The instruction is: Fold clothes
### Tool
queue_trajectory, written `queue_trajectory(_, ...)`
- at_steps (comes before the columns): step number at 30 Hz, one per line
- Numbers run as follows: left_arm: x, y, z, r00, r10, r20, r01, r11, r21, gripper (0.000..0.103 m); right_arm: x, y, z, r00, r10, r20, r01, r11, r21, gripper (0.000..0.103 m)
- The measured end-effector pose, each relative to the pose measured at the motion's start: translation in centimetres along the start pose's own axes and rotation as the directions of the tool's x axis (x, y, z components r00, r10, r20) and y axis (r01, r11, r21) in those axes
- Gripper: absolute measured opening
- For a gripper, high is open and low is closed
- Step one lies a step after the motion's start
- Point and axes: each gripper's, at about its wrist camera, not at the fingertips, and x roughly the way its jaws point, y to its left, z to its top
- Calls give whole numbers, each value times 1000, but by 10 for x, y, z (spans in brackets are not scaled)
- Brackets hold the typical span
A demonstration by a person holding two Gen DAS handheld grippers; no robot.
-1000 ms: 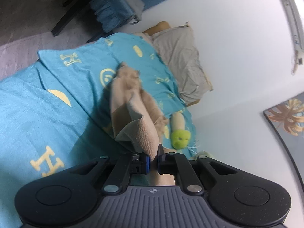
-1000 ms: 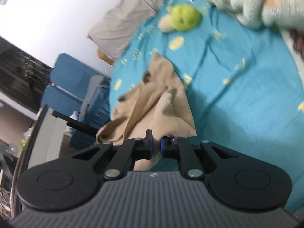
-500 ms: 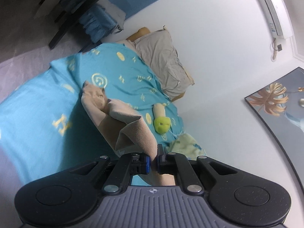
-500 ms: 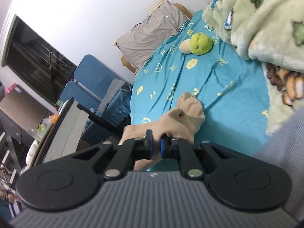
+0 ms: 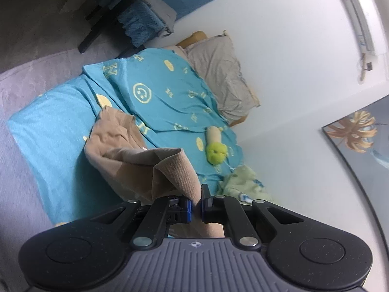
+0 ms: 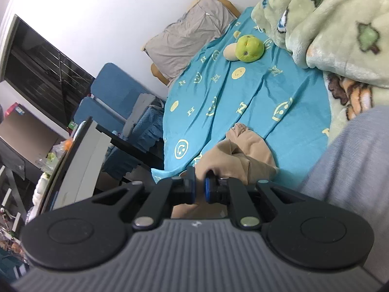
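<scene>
One tan garment (image 5: 136,155) lies bunched near the edge of the bed, part of it resting on the blue sheet (image 5: 60,126) and part lifted toward the cameras. The left gripper (image 5: 196,200) has its jaws drawn narrow on a ribbed hem of the tan cloth; the right gripper (image 6: 199,185) is likewise pinched on a fold of the same garment (image 6: 240,155), with cloth showing between the blue pads.

Beyond the garment the sheet is open and flat toward the head of the bed — the clearest room lies there, in the middle of the sheet. The near side edge of the bed runs just beside the cloth, with a grey covering (image 5: 17,146) below it in the left view. In the right view a pale green blanket (image 6: 328,19) crowds the far side of the sheet, and a grey sleeve or garment (image 6: 352,165) sits close at the right.

One green plush toy (image 6: 249,48) rests near the single beige pillow (image 6: 189,36). Two blue chair backs (image 6: 107,102) stand beside the bed — well apart from the garment.
</scene>
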Motion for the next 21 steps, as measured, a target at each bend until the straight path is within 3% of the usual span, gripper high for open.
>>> queue_trajectory(3,13,0,9,1000,22,-2,-22,1000,-2,7,25,2,8,1000,-17,-25,17,1000,5,11)
queue_trajectory(13,124,4,74,992,123,3,-123,990,64,8,136,3,46,992,-83,-96,86,996,23,11)
queue_trajectory(21,218,43,111,984,174,-34,-167,975,144,8,227,-20,57,983,-110,-147,116,993,29,11)
